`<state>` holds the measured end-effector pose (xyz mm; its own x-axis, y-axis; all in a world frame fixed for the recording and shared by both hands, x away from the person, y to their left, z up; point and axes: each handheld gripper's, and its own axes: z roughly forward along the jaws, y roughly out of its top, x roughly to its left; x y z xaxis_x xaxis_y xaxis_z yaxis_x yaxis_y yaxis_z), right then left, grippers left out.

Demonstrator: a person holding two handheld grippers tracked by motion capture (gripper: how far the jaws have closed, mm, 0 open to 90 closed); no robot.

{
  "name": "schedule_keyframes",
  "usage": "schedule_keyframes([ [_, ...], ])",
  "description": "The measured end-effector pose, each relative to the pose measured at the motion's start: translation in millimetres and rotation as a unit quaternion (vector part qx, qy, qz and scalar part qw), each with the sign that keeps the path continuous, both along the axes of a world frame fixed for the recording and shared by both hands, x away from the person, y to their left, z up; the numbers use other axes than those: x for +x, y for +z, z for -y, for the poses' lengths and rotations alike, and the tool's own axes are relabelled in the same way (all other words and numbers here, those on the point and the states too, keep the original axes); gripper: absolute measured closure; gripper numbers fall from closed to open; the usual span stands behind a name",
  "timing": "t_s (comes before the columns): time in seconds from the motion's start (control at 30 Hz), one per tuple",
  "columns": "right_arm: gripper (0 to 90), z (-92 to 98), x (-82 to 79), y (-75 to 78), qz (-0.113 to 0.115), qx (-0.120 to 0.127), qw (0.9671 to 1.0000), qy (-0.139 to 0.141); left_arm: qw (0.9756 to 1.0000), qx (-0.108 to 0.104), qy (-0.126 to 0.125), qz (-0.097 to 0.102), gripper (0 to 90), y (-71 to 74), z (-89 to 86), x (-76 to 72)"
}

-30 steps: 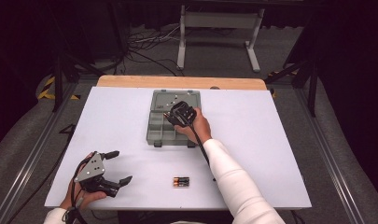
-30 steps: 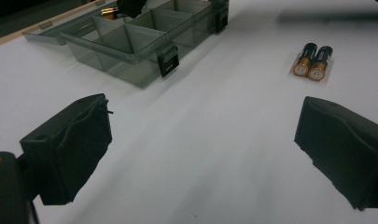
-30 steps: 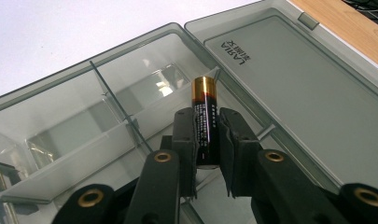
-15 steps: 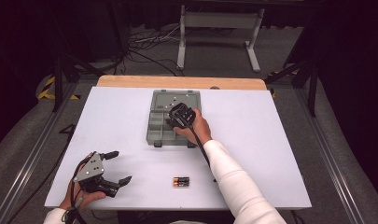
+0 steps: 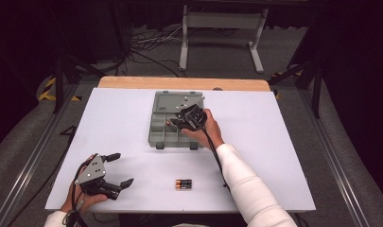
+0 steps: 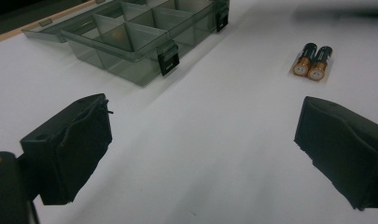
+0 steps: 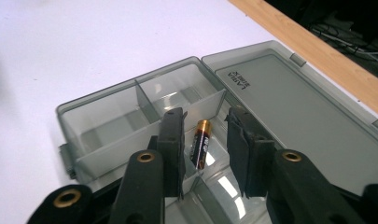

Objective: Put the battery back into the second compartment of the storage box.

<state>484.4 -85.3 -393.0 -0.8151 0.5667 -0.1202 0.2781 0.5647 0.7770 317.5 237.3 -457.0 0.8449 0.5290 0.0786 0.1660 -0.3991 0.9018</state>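
One battery (image 7: 200, 142) lies loose in the organizer box (image 7: 107, 116) between my right gripper (image 7: 205, 149)'s just-parted jaws; my idle left gripper (image 6: 200, 154), wide open, sees two batteries (image 6: 312, 60) outside.

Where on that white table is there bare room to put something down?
The table is bare right of the organizer box and the sleeve, and on the far left beside the box. It is crowded along the near edge: the left gripper and the two batteries.
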Motion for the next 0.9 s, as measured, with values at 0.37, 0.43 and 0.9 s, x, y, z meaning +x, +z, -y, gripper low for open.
schedule_keyframes([
  [0.37, 63.7, 21.0, -35.9, 9.1, 0.021, 0.019, 0.9989, 0.036, 1.0, 0.007, 0.002, 0.001, 4.2, 0.5, 1.3, -0.2],
  [0.43, 62.3, 25.7, -42.2, 10.8, 0.025, 0.023, 0.9986, 0.041, 1.0, 0.006, 0.002, 0.001, 4.2, 0.1, 2.0, -0.3],
  [0.9, 48.5, 53.4, -76.4, 10.0, 0.022, 0.043, 0.9963, 0.072, 0.9999, 0.015, 0.0, 0.002, 4.2, 0.4, 7.0, -1.7],
])
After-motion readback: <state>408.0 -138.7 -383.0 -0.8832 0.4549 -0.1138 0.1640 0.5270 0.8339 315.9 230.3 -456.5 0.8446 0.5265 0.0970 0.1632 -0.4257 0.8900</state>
